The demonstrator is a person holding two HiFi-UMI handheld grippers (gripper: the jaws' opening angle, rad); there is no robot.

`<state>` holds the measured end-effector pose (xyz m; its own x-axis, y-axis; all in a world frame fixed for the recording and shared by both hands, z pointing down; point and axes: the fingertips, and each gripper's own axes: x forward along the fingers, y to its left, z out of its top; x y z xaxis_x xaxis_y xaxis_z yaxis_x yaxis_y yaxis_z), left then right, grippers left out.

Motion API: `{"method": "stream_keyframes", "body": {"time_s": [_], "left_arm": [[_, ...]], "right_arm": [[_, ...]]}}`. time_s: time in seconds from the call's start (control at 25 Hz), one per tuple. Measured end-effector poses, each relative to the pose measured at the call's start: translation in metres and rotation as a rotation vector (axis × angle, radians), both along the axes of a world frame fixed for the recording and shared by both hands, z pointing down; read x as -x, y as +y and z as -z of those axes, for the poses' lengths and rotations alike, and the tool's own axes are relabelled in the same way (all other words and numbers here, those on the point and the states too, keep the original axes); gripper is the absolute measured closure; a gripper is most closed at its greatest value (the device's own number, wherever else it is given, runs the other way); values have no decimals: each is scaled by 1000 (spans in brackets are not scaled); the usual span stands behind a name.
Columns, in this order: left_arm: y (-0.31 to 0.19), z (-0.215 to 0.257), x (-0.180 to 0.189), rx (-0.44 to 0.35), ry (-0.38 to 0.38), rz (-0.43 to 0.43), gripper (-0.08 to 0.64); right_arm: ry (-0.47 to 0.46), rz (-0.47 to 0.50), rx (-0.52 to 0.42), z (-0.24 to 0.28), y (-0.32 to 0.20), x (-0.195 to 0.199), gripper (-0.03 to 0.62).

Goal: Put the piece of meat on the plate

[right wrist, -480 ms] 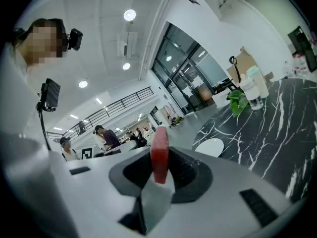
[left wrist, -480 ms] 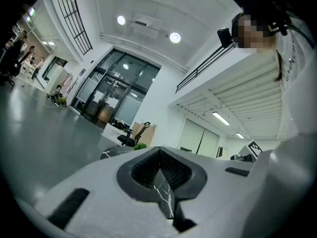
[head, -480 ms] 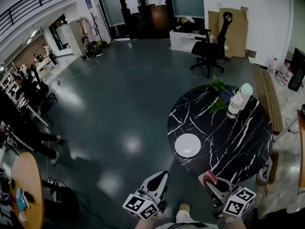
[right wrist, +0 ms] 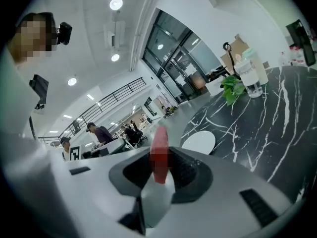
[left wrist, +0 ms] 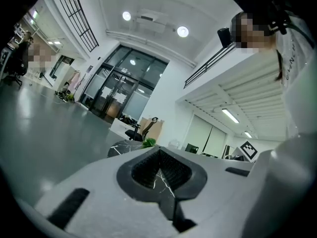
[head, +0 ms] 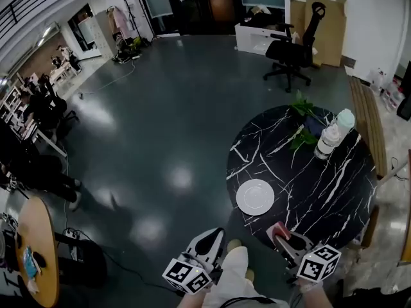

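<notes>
In the head view my right gripper (head: pixel 282 235) hovers over the near edge of the black marble table (head: pixel 321 191), shut on a red and white piece of meat (head: pixel 280 230). The white plate (head: pixel 255 197) lies empty just ahead and a little to the left of it. From the right gripper view, the meat (right wrist: pixel 159 155) stands upright between the jaws of the right gripper (right wrist: pixel 158 178), with the plate (right wrist: pixel 199 143) beyond it. My left gripper (head: pixel 214 237) hangs off the table over the floor. Its jaws (left wrist: pixel 161 171) are together and hold nothing.
At the table's far side stand a green plant (head: pixel 305 124), a clear bottle (head: pixel 327 141) and a teal-capped container (head: pixel 345 122). A wooden bench (head: pixel 366 130) runs along the right. An office chair (head: pixel 292 50) is further back, and a round wooden table (head: pixel 35 249) is at the left.
The person's leg has come forward between the two grippers and the view has shifted slightly toward the table. Both grippers keep their places, and the meat stays in the right jaws.
</notes>
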<state>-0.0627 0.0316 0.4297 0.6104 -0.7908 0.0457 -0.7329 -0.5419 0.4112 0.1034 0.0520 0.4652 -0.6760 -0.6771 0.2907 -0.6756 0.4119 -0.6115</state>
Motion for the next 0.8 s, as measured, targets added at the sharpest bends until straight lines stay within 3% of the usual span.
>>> {"method": "stream_keyframes", "body": {"time_s": [0.32, 0.56, 0.8], "left_arm": [[-77, -34, -4, 46, 10, -15, 551], [-135, -53, -12, 65, 30, -33, 551], [-160, -73, 7, 106, 26, 1, 551]], "right_arm": [[80, -8, 113, -48, -74, 2, 503], [162, 57, 227, -93, -128, 22, 503], [107, 125, 326, -121, -158, 56, 503]]}}
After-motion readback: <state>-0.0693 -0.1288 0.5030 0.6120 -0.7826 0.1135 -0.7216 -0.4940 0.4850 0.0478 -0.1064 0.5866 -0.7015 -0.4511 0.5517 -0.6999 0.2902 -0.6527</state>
